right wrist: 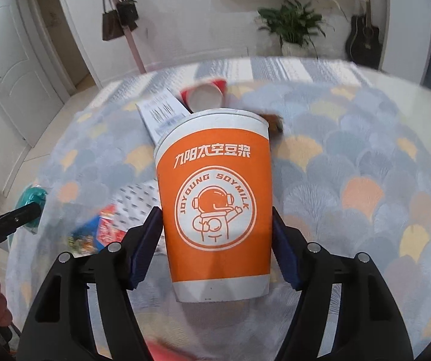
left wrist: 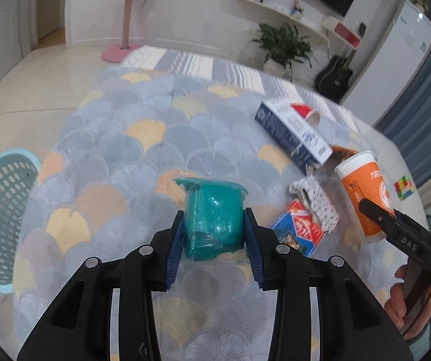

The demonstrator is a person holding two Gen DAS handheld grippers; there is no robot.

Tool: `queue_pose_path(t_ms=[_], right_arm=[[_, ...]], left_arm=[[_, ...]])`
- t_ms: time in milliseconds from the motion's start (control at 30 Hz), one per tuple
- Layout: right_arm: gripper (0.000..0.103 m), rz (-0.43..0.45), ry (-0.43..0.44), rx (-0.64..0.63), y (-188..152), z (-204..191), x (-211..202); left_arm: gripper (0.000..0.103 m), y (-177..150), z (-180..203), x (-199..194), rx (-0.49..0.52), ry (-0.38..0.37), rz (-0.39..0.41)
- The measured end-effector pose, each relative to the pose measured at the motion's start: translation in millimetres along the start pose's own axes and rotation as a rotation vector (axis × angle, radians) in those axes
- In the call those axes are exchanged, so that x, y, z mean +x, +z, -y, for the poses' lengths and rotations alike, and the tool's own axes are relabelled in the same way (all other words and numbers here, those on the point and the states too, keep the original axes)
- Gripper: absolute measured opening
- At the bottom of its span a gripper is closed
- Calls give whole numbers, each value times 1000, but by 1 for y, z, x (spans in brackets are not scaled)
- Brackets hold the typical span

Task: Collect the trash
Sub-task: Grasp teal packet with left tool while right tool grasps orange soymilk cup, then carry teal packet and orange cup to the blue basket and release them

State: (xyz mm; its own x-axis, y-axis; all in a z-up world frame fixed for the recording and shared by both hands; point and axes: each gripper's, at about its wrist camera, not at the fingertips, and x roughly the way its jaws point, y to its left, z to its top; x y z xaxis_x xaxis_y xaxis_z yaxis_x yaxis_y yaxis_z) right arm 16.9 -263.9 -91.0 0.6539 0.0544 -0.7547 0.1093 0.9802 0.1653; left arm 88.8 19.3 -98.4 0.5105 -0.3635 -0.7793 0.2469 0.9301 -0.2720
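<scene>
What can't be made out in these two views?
- Left wrist view: teal basket cut off by the frame edge, contents unseen.
- Right wrist view: white box and packets partly hidden behind the orange cup.
- Both views: small print on the packets blurred.

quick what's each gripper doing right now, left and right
Left gripper: shut on the teal plastic cup.
Right gripper: shut on the orange soymilk cup.
</scene>
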Motion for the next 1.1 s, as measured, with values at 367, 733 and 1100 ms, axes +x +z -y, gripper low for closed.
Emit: queue_pose_path(t_ms=[367,733,1100], right_arm=[[66,132,124,-193,30,-118,-47],[66,138,252,-367,33,-275,-27],[66,39,330,-485,3,-400,25]], left_arm=[[36,6,-53,-66,-109,4,175],[36,-13,-180,-125,-346,89,281],[37,-52,-297,-121,-539,189,226]])
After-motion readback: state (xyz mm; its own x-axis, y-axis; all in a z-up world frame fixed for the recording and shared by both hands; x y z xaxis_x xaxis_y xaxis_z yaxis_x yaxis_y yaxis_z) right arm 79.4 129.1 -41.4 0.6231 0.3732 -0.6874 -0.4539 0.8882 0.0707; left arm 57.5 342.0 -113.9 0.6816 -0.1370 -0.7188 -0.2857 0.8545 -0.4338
